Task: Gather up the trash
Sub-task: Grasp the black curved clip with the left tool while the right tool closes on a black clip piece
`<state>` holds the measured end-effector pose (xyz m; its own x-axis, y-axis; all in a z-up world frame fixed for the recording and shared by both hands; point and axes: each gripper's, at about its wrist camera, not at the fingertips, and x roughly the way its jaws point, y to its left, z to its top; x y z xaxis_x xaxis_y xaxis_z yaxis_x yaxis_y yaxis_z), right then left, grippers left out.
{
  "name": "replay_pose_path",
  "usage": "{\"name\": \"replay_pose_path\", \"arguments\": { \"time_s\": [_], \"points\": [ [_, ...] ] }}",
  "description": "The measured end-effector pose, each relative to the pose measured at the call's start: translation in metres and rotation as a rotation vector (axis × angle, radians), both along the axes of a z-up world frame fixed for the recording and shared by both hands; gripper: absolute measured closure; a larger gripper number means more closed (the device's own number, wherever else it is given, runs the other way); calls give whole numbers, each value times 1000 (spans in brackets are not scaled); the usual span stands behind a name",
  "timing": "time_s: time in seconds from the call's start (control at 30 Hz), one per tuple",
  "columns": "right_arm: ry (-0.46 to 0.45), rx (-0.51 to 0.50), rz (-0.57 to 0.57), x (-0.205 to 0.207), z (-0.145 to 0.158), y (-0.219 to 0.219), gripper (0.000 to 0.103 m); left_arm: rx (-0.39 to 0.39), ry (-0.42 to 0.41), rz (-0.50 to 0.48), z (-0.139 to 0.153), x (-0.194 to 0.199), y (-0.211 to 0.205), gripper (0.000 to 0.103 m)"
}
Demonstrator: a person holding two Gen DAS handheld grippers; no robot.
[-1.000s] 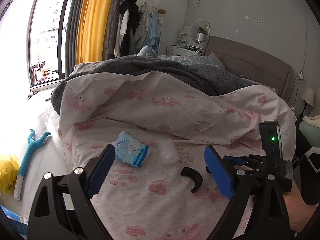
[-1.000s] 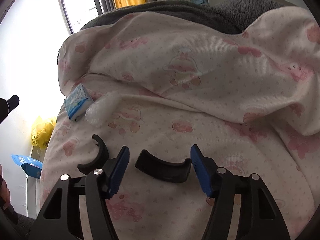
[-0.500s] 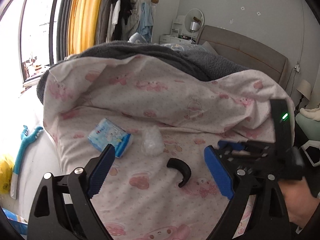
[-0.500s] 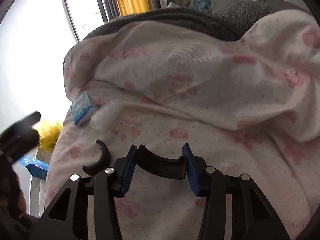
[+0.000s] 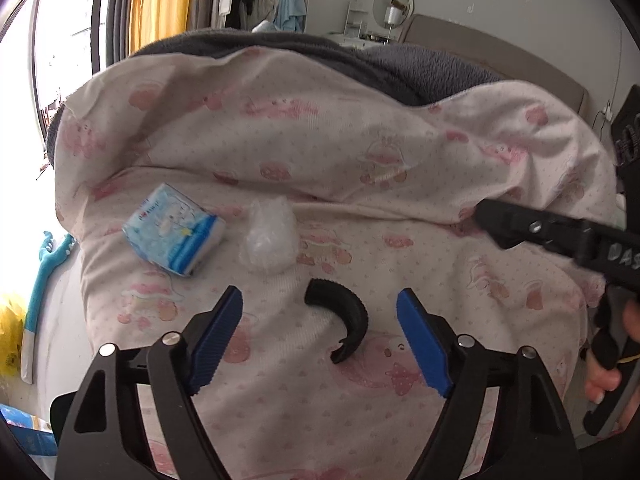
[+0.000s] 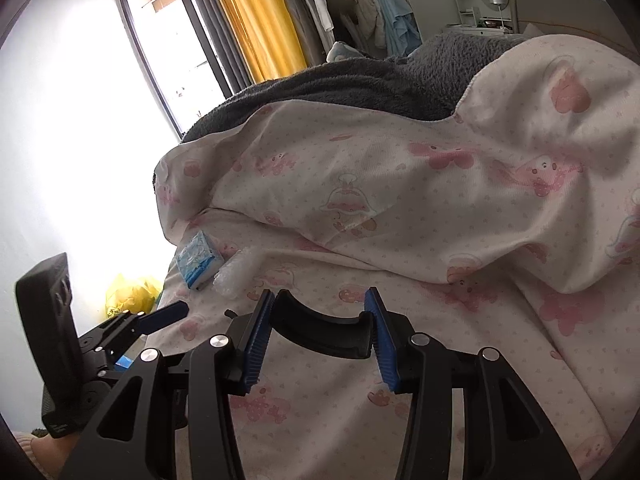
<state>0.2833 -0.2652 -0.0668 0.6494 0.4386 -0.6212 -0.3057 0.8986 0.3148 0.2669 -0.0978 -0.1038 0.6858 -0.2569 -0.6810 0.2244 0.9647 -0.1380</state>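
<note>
My right gripper (image 6: 318,334) clamps the curved black plastic strip (image 6: 322,336) between its blue pads. My left gripper (image 5: 320,334), jaws wide though just narrowing, straddles the black plastic hook (image 5: 346,320), untouched. Writing is unreadable.

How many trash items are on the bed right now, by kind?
Black curved plastic pieces: 2, one lying loose on the blanket, one clamped in the right tool
Blue tissue pack: 1
Crumpled clear plastic wad: 1
Total: 4
</note>
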Motion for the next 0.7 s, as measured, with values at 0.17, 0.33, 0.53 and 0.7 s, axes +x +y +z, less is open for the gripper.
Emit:
{"name": "replay_pose_path", "arguments": {
  "time_s": [0.17,0.33,0.53,0.7],
  "points": [
    [7,4,-14,-1,-2,-15,56,12,50,13,-9,9,-5,28],
    [11,5,-20,-2,-5,-25,56,33,88,35,-19,17,-7,33],
    [16,2,-23,-2,-7,-32,56,41,85,37,-22,18,-8,48],
    [11,1,-20,-2,-6,-31,56,33,77,24,-21,19,-7,70]
  ]
}}
